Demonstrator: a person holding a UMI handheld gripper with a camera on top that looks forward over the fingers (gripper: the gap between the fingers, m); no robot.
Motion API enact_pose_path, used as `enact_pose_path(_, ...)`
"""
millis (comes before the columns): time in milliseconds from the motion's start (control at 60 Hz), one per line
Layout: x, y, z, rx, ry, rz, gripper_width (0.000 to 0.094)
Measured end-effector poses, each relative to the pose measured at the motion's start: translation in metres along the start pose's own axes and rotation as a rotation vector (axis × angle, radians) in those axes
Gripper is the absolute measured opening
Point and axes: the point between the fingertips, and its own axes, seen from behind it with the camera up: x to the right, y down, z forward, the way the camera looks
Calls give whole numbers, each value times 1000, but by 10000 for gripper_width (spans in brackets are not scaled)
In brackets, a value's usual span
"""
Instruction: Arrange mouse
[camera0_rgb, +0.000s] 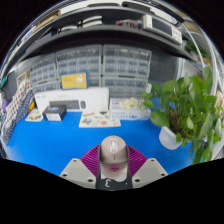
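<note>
The mouse (114, 150) sits right between the two fingers of the tongs (114, 168), its rounded pale-pink back showing just above the magenta pads (96, 160). The pads lie close along both its flanks, and from where I stand it looks pinched by them, though I cannot see whether it hangs free or rests on the desk (60, 140) below.

It looks like a small, hard-shelled plastic thing, light enough that weight is no worry. The trouble, I judge, is the shape: a smooth domed shell that narrows toward the ends, so it could squirt forward or twist if squeezed near the nose or tail. The flat stretch of the sides, around the middle of the body, is the place to hold it, and that seems to be where the pads are now. A firm but modest squeeze should do; the shell is stiff and will not give.

The desk is covered in a bright blue surface, smooth and flat, with bare blue just ahead of the fingers. Beyond that stands a white box-like device (72, 100) with some papers or small cartons beside it. To one side a leafy green plant (185, 108) in a white pot leans over the desk. Behind everything, shelves (110, 68) carry rows of small drawers and bins.
</note>
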Motion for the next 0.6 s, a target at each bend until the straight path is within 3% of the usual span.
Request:
enact_pose_path(350, -5, 110, 48, -209, -28, -4, 379)
enact_pose_path(367, -5, 103, 50, -175, -25, -1, 391)
enact_pose_path(600, -5, 106, 53, -143, -39, 19, 469)
